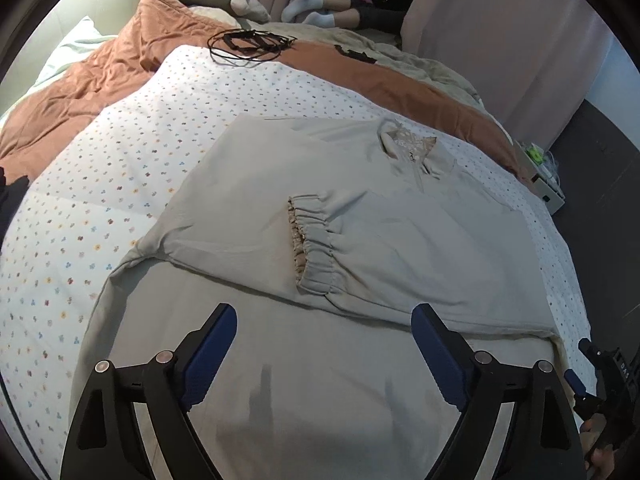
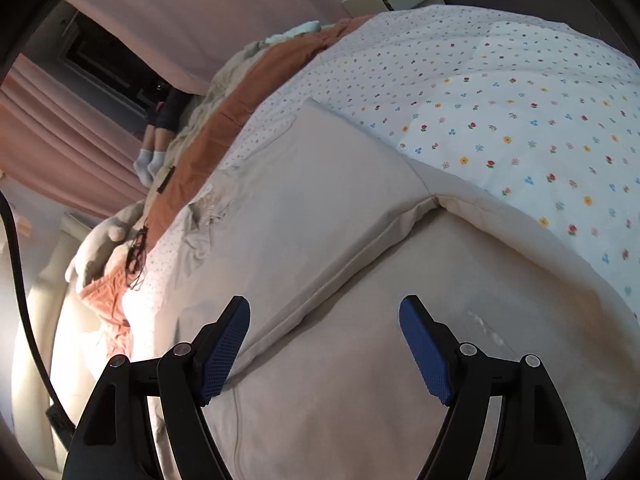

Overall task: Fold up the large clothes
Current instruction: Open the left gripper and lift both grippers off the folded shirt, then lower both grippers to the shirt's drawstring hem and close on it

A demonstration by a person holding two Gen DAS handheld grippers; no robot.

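A large pale grey-beige jacket lies spread on the flowered bedspread. One sleeve is folded across its body, and the elastic cuff lies near the middle. The collar is at the far end. My left gripper hovers above the jacket's near part, open, with nothing between its blue pads. In the right wrist view the same jacket shows a folded sleeve edge running diagonally. My right gripper hangs over it, open and empty. The right gripper also shows at the left view's lower right edge.
A rust-brown quilt and a beige blanket are bunched at the head of the bed. Black cords lie on the bedspread's far edge. A person's legs in white socks rest beyond. A small bedside cabinet stands to the right.
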